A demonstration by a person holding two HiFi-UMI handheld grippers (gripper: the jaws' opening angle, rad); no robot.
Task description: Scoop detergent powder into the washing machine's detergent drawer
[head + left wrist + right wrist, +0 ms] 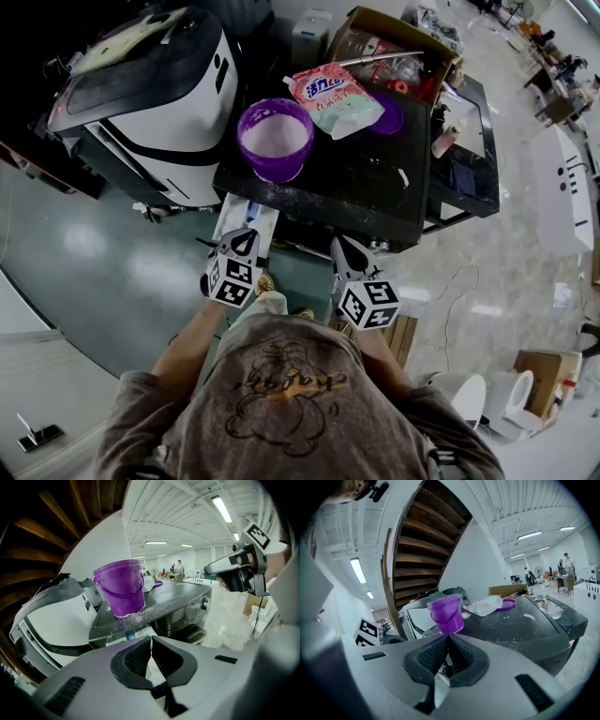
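Note:
A purple bucket (274,139) of white powder stands at the front left of the washing machine's black top (366,183). Behind it lie a pink detergent bag (335,98) and a purple lid (389,117). The white detergent drawer (246,221) is pulled out below the bucket. My left gripper (244,238) hovers shut and empty just in front of the drawer. My right gripper (343,247) is shut and empty before the machine's front edge. The left gripper view shows its shut jaws, the bucket (121,590) and the right gripper (234,571). The right gripper view shows the bucket (446,613) and bag (490,605).
A second white and black machine (150,89) stands to the left. An open cardboard box (394,47) sits behind the washer, and a small bottle (443,141) stands at its right. Spilled powder (136,616) dots the black top. A wooden pallet (401,336) lies by my right side.

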